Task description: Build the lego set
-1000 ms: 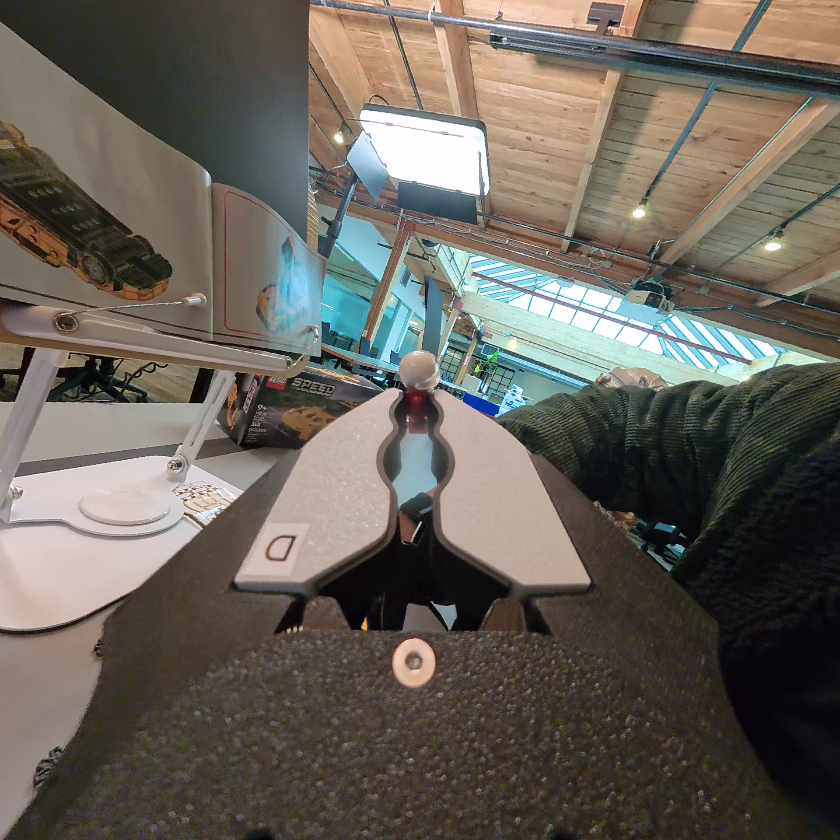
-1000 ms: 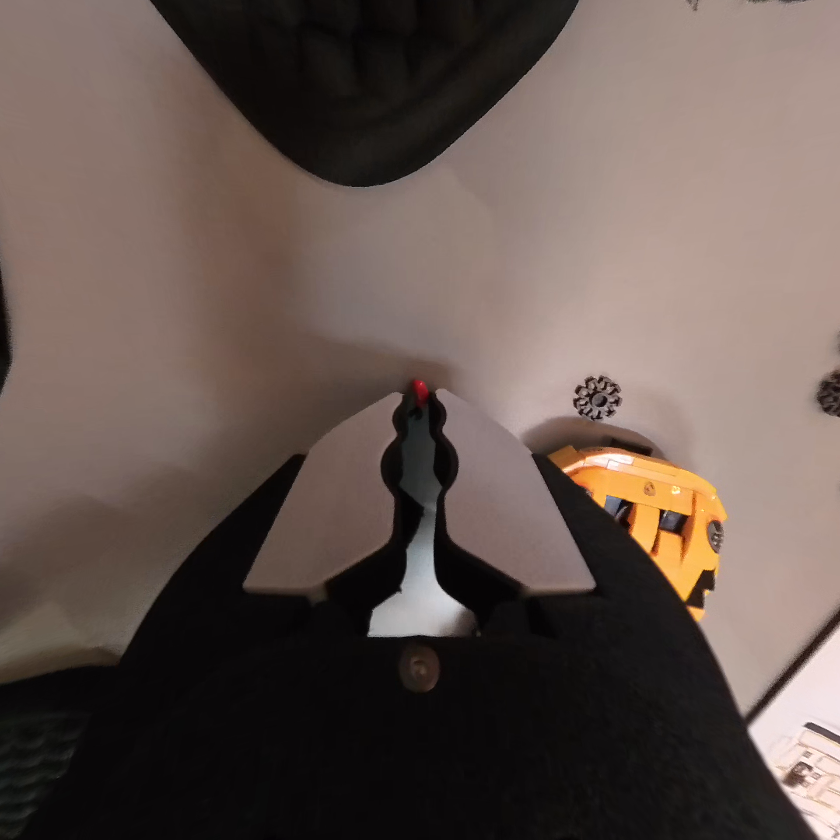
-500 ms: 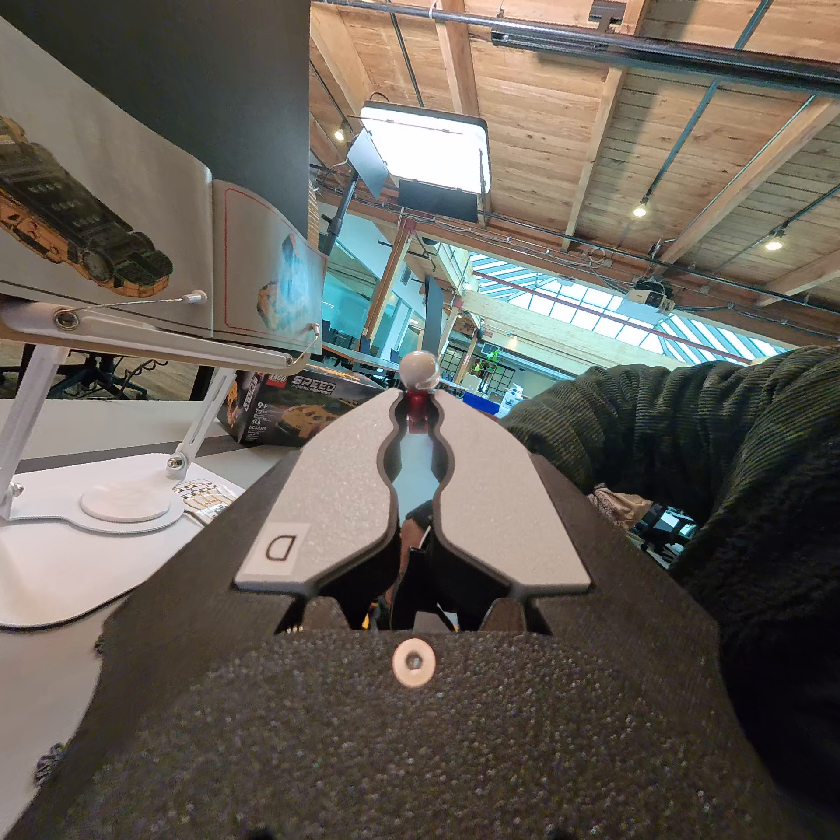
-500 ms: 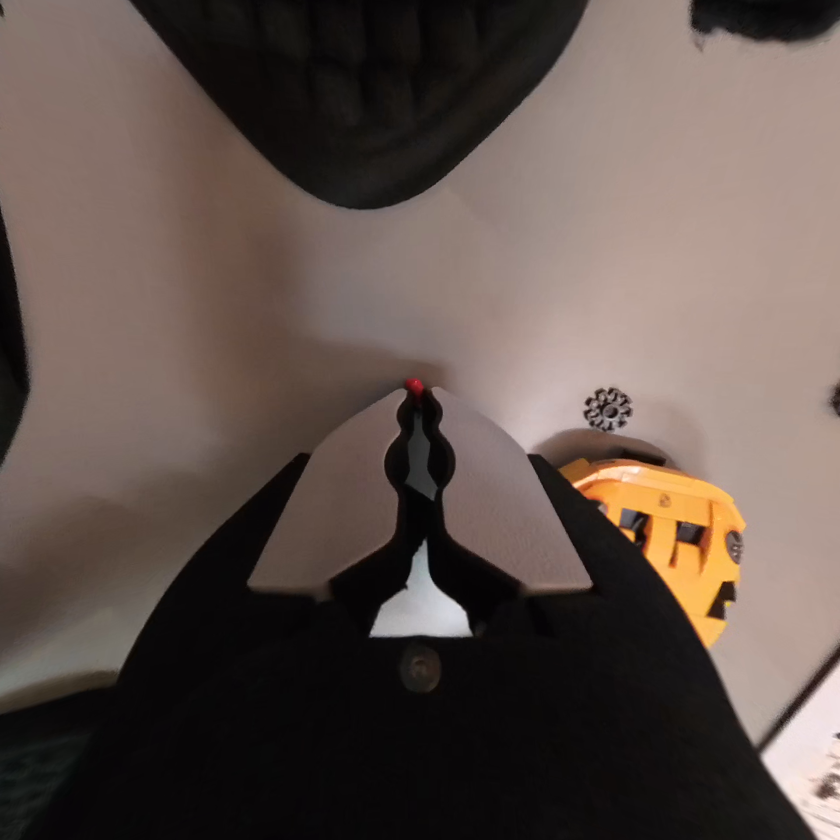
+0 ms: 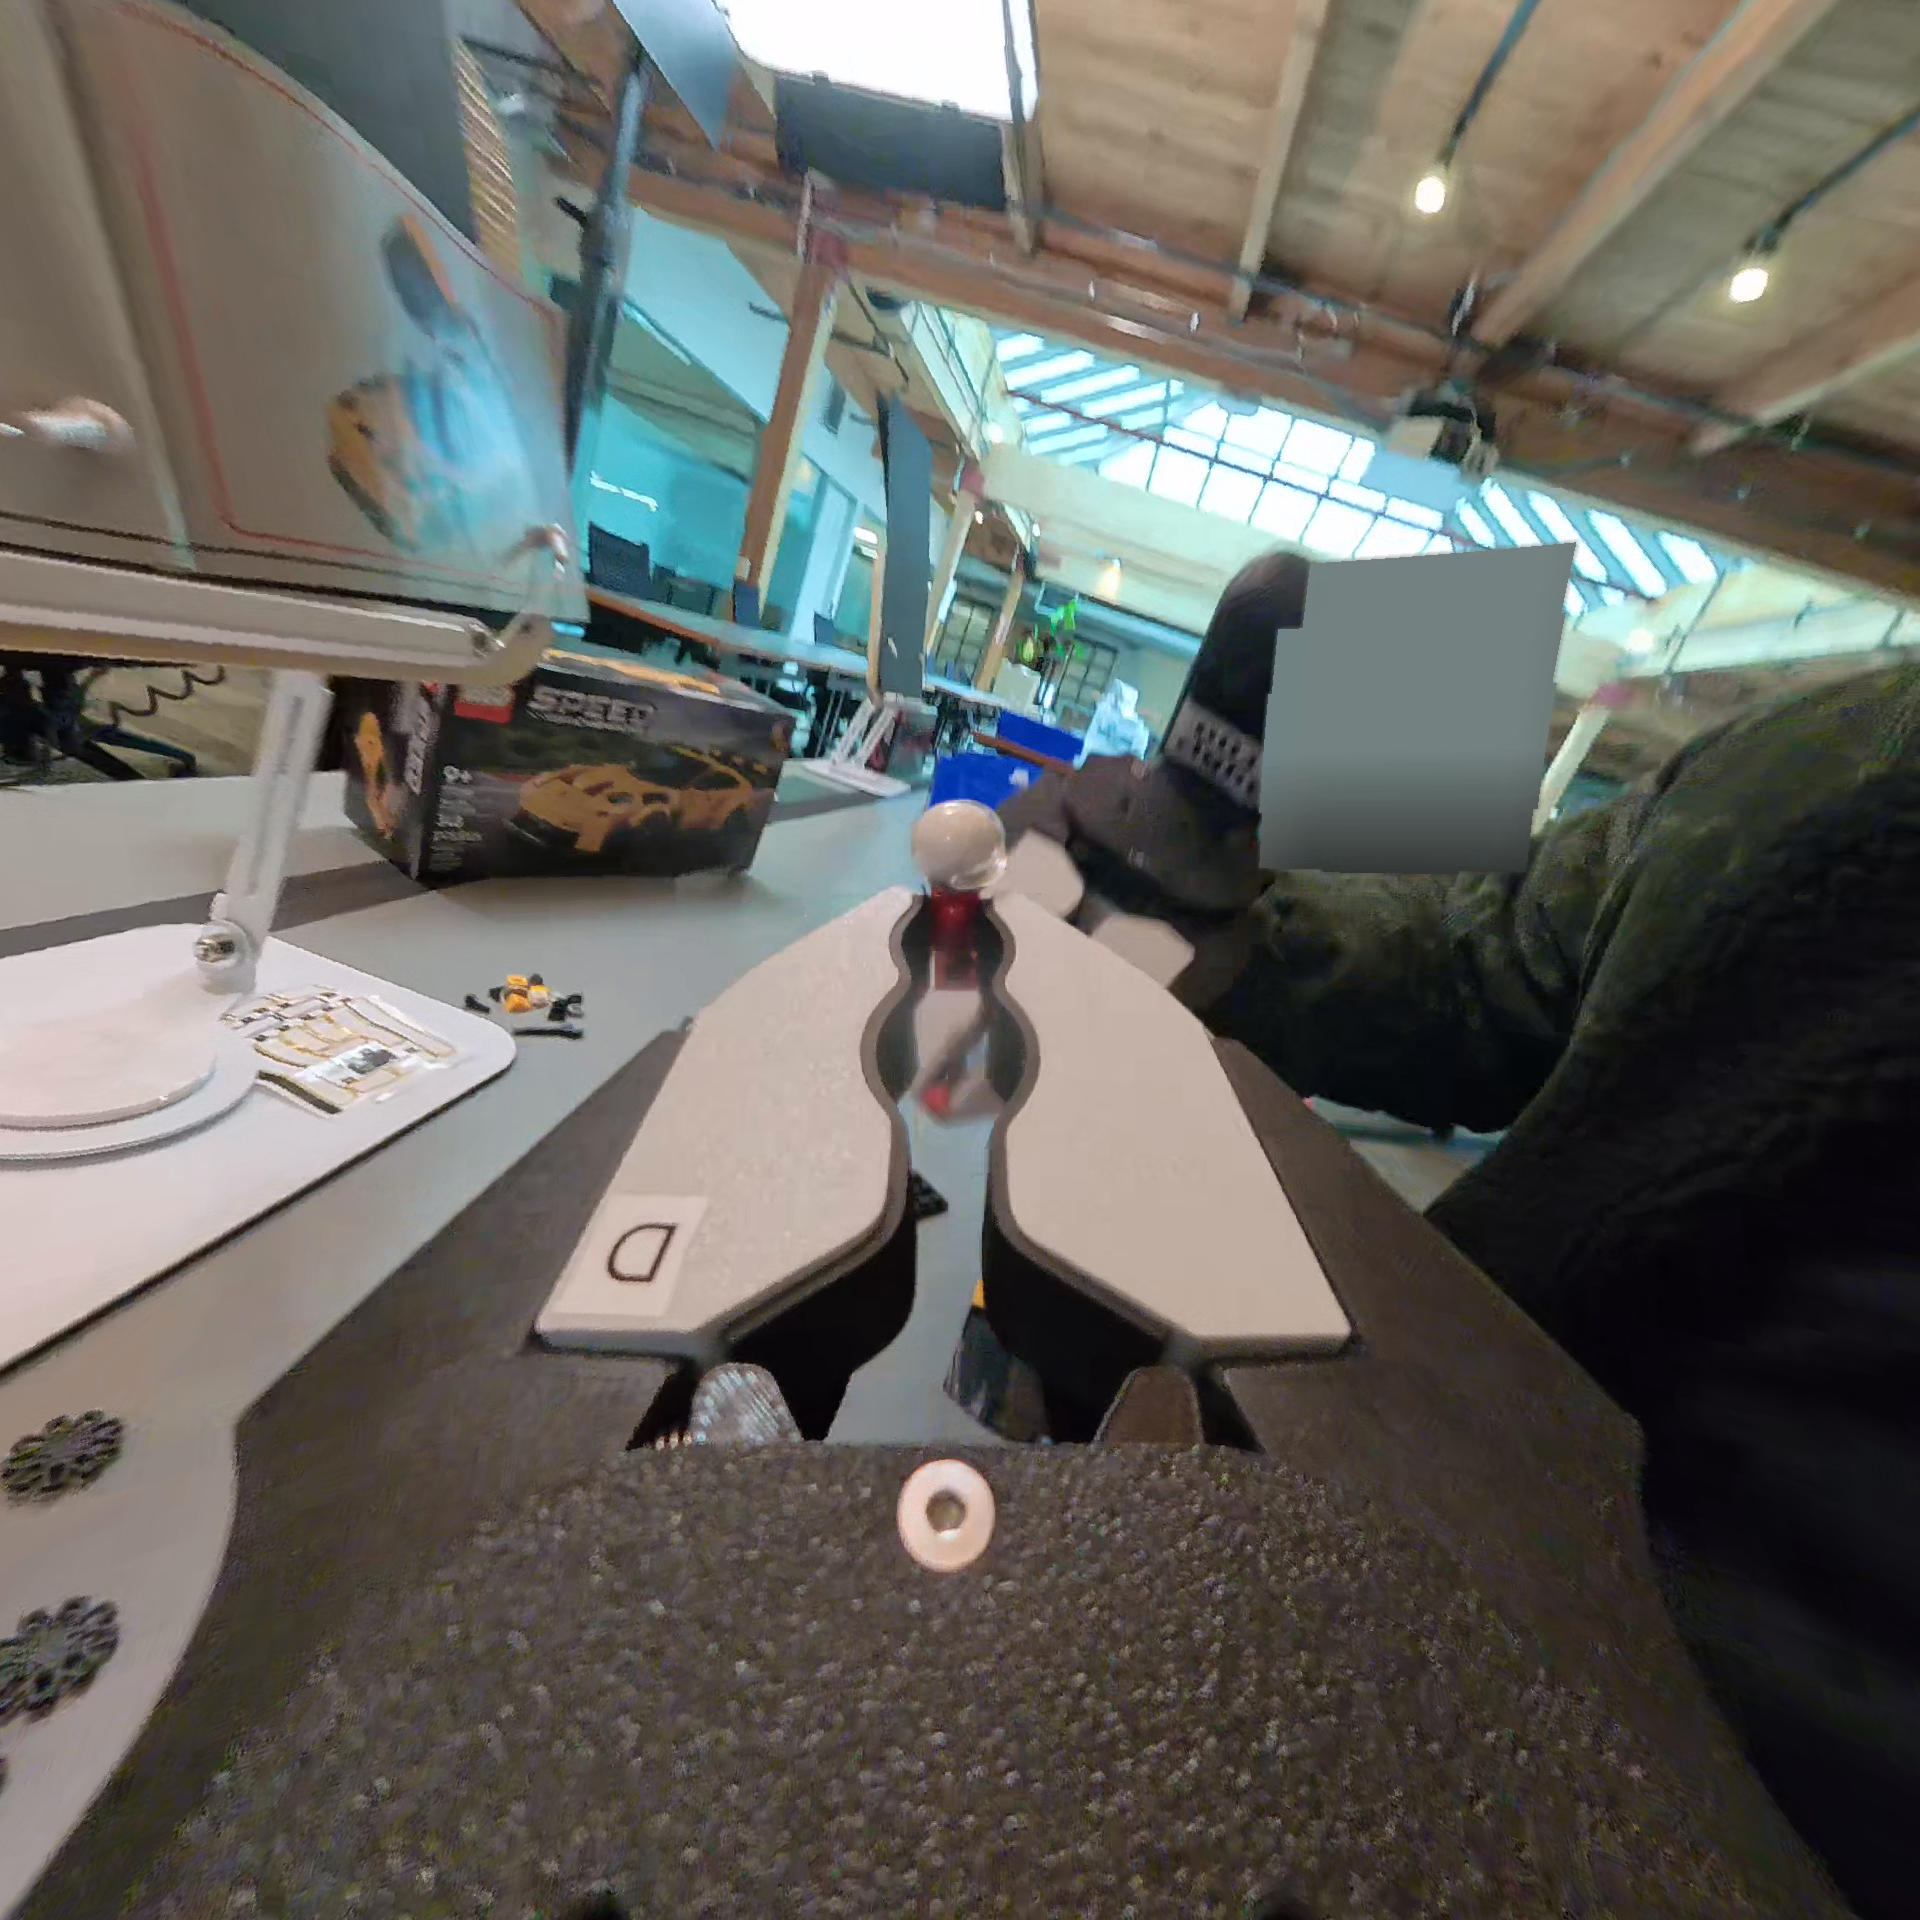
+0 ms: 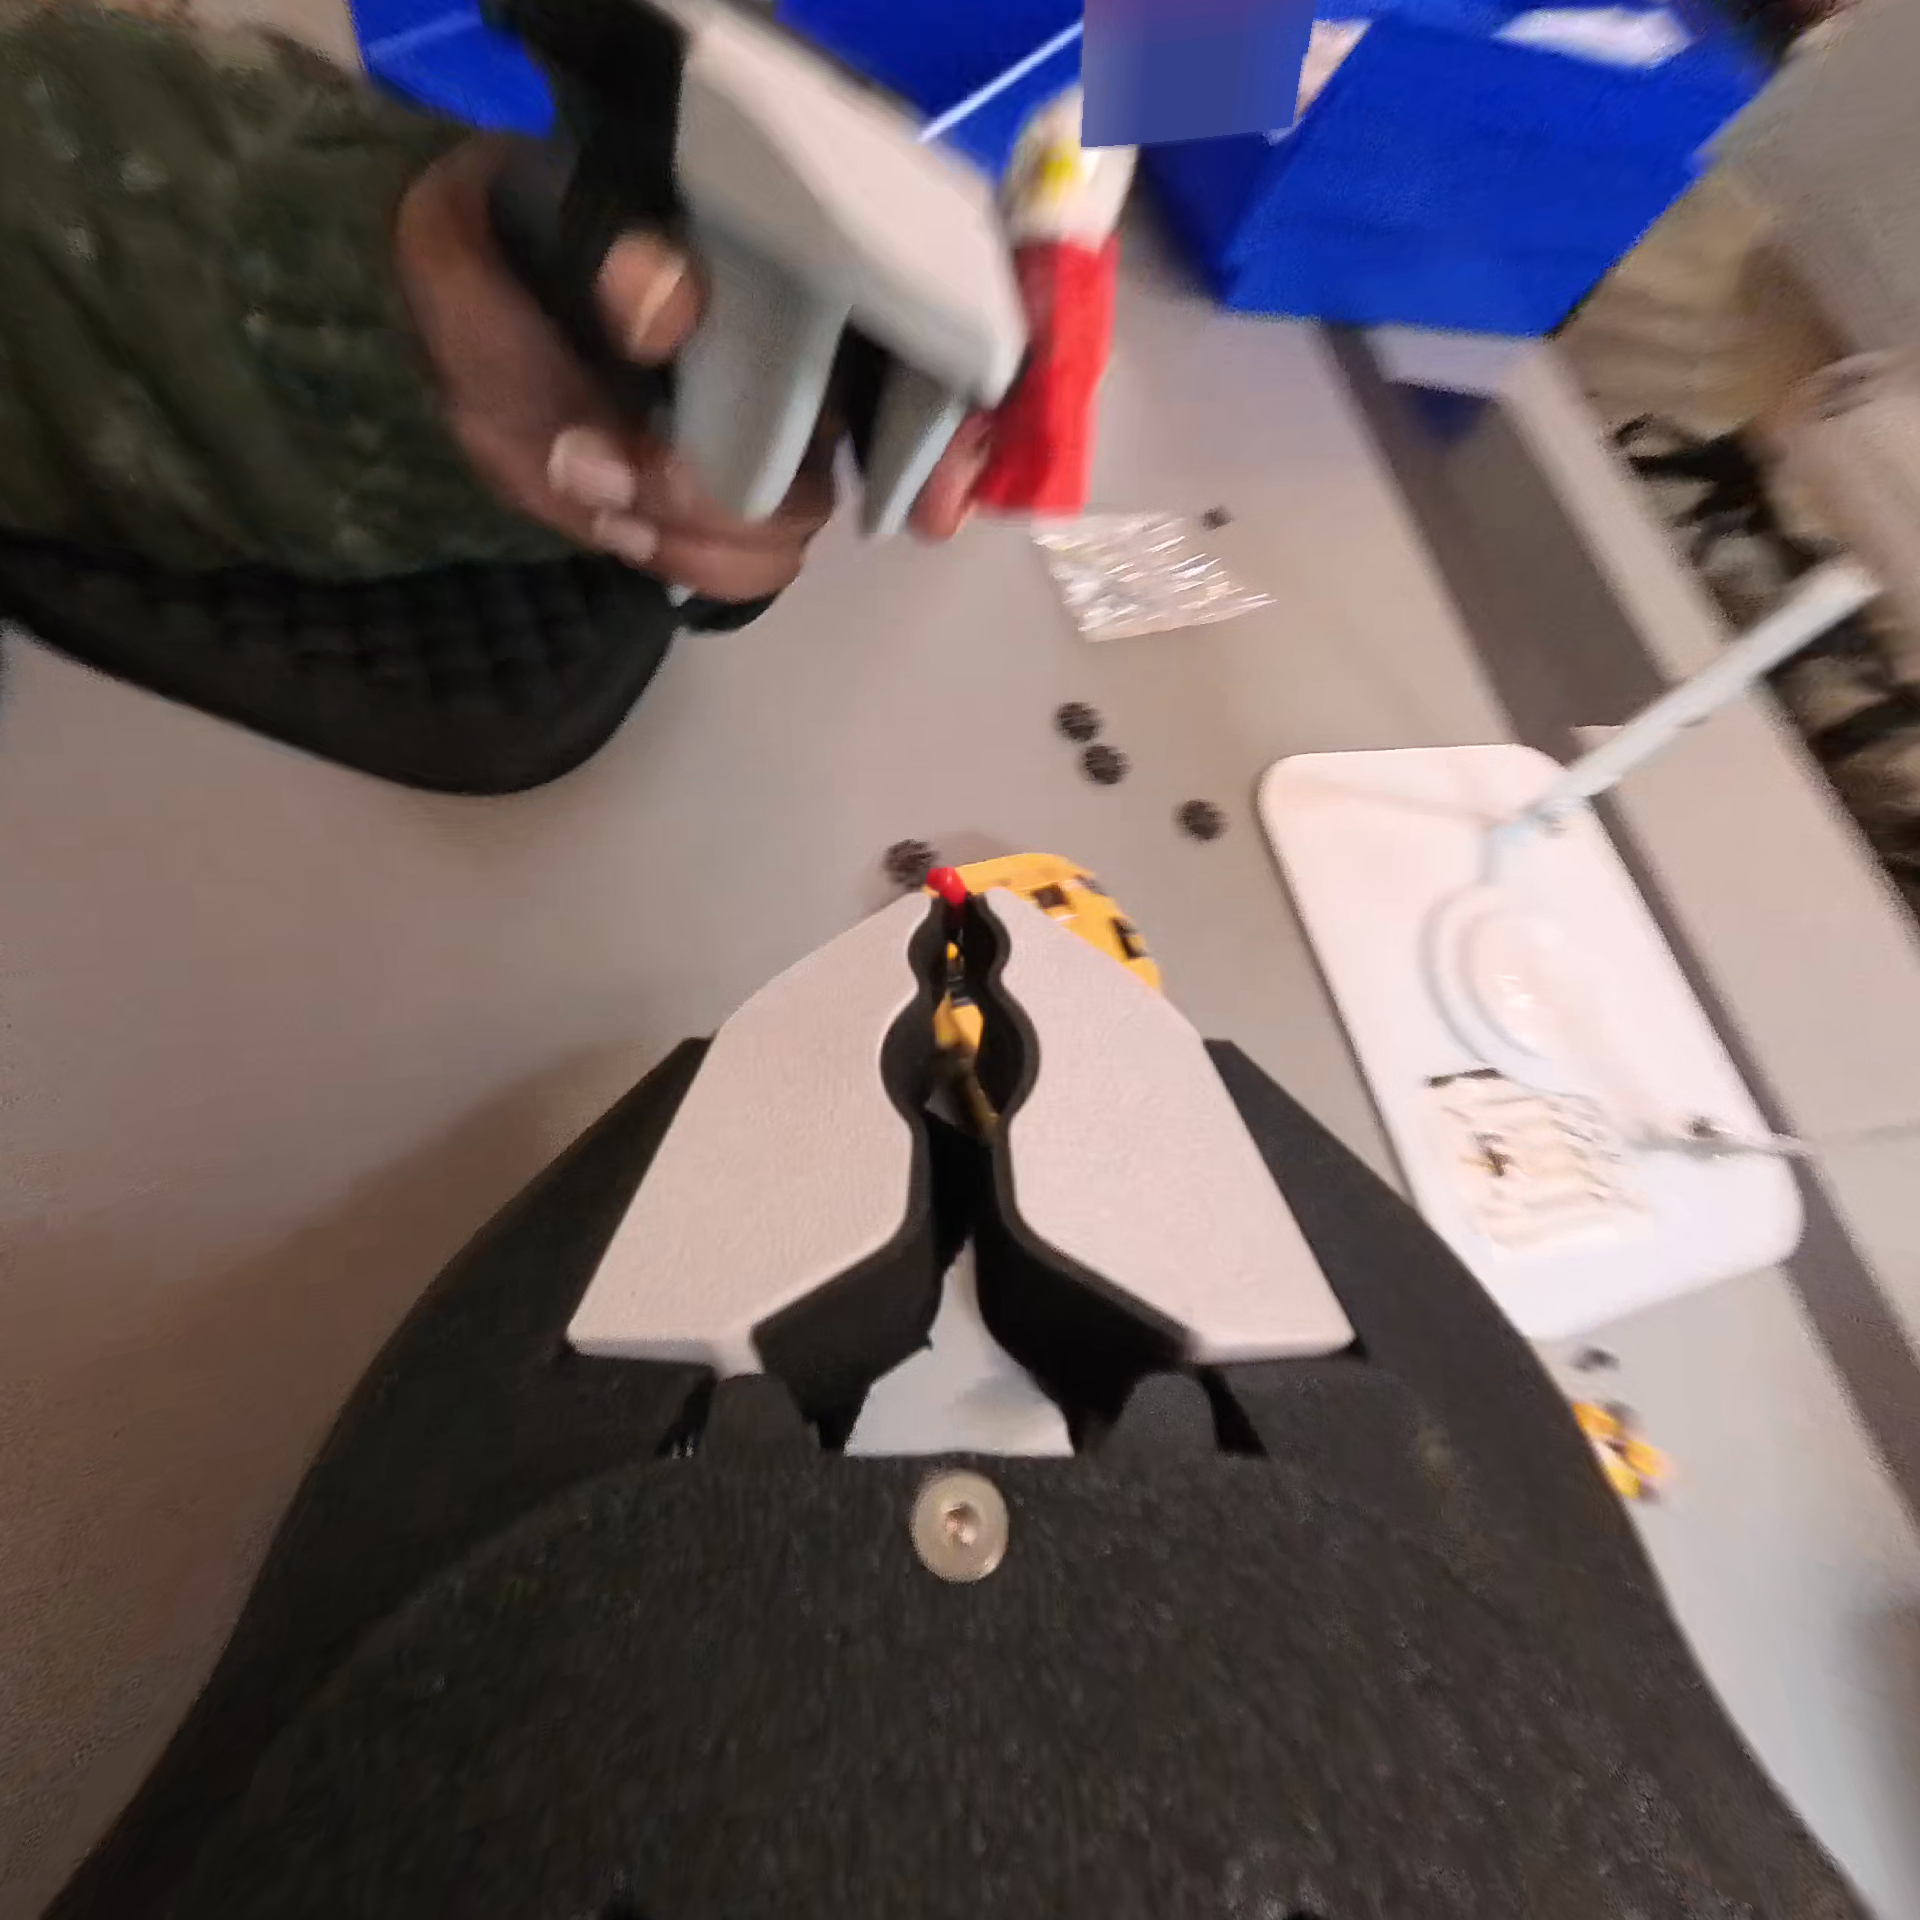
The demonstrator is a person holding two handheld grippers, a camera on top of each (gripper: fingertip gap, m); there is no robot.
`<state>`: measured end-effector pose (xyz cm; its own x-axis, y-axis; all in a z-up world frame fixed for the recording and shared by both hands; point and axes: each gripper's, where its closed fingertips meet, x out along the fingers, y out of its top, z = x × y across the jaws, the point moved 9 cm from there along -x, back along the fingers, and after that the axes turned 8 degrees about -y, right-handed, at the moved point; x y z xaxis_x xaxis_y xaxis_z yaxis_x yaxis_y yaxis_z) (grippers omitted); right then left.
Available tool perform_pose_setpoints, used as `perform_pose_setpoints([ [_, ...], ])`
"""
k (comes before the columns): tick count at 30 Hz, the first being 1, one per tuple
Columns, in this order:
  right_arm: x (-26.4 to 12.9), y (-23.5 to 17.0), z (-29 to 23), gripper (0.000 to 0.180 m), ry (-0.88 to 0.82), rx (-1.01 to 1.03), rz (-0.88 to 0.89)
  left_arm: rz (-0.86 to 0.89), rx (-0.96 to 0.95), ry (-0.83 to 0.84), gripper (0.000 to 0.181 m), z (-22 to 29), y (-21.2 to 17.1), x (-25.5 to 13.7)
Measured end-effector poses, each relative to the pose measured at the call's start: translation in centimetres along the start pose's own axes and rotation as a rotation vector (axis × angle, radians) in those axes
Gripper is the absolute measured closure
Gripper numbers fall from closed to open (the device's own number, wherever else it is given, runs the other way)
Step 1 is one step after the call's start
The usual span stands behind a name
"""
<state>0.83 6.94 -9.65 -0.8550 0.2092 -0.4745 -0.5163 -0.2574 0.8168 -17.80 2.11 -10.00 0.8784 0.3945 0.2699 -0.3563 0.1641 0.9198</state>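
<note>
My left gripper (image 5: pixel 954 904) is shut on a small figure with a red body (image 5: pixel 953 925) and a round white head (image 5: pixel 957 847) that sticks out past the tips. My right gripper (image 6: pixel 948 899) is shut on a tiny red piece (image 6: pixel 943 883). The yellow lego car (image 6: pixel 1091 914) sits on the grey table just behind the right fingertips, mostly hidden by them. In the right wrist view the left gripper (image 6: pixel 852 499) hangs blurred at upper left, held by a hand. The right gripper's grey fingers (image 5: pixel 1138 945) show just beyond my left tips.
Black wheel hubs (image 6: pixel 1104 764) lie scattered near the car, and two more lie at the left (image 5: pixel 62 1455). A white booklet stand (image 6: pixel 1507 1039) with a sticker sheet (image 6: pixel 1527 1164) is on the right. The lego box (image 5: pixel 582 779), small loose pieces (image 5: pixel 530 997), a clear bag (image 6: pixel 1143 571) and blue bins (image 6: pixel 1455 187) are farther off. The grippers' ends are close to 8 cm from one another.
The left gripper has tilted down, bringing the table and box into view. The right gripper has swung up from facing the table, with the car now behind its tips. Both stay shut.
</note>
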Motion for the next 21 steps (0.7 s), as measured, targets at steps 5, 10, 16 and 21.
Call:
perform_pose_setpoints([
  [5, -2.4, 0.7, 0.1, 0.177, -0.164, 0.002, 0.127, -0.141, 0.034, 0.040, 0.173, 0.8, -2.4, 2.5],
  [10, -2.7, 0.6, 0.0, 0.177, -0.188, 0.037, 0.129, -0.222, 0.123, 0.116, 0.173, 0.9, -3.6, 3.5],
  [16, -2.0, 0.3, -0.4, 0.177, -0.208, 0.015, 0.095, -0.257, 0.260, 0.159, 0.173, 1.3, -4.1, 4.1],
  [21, -1.9, 0.1, -0.8, 0.177, -0.221, -0.065, 0.056, -0.316, 0.335, 0.198, 0.173, 1.3, -4.5, 4.4],
])
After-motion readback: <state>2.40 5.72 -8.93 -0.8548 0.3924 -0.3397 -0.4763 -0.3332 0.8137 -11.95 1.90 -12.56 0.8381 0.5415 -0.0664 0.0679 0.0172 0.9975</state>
